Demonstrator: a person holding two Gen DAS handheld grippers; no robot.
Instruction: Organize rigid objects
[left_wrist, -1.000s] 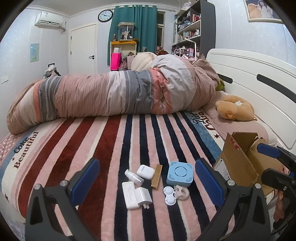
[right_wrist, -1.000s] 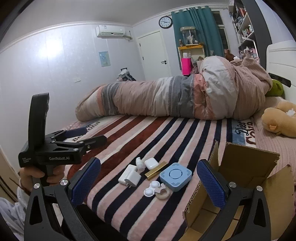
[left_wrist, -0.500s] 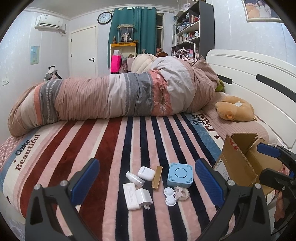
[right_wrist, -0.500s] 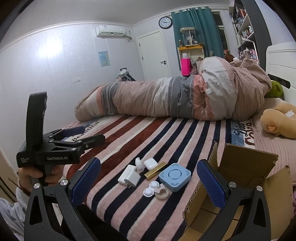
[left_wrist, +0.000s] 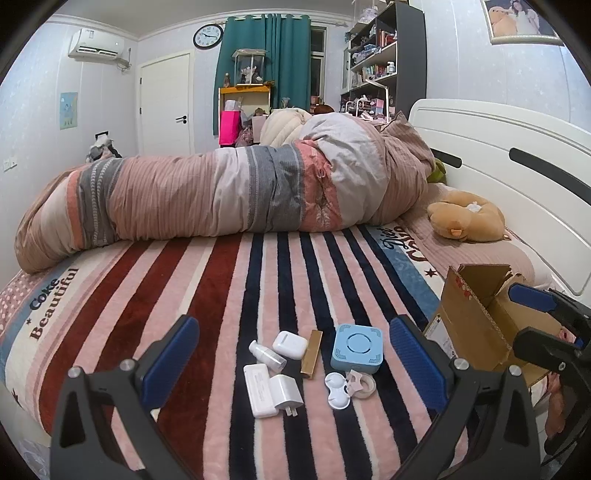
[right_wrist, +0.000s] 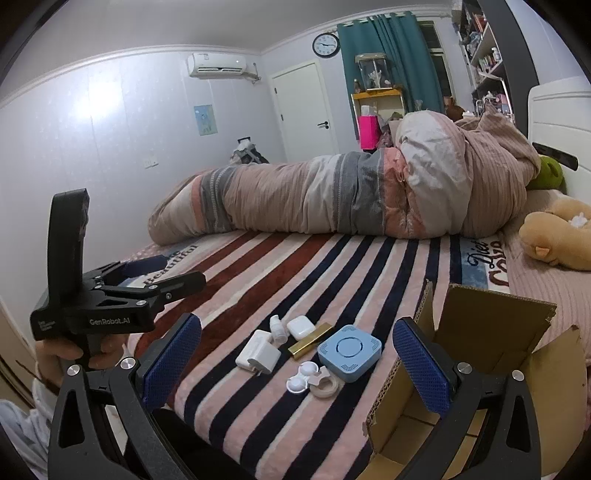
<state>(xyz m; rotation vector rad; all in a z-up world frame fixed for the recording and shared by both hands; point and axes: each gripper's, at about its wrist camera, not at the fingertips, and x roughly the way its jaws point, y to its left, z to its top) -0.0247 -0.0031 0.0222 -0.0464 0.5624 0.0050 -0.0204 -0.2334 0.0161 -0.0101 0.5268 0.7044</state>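
Both the left gripper (left_wrist: 291, 354) and right gripper (right_wrist: 297, 354) hover wide-jawed and empty over small items clustered beside the cardboard box (right_wrist: 491, 332) (presumably staged for packing).

The right gripper (right_wrist: 295, 363) hangs spread wide over small items on the striped blanket (right_wrist: 332, 266), a blue square box (right_wrist: 349, 351) beside the cardboard box (right_wrist: 491, 332).

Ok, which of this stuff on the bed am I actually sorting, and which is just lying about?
For the job: blue square device, earbud case, gold bar, small bottle, white charger, white power bank, contact lens case, tape roll, cardboard box.

Lying about: rolled duvet, plush toy, striped blanket.
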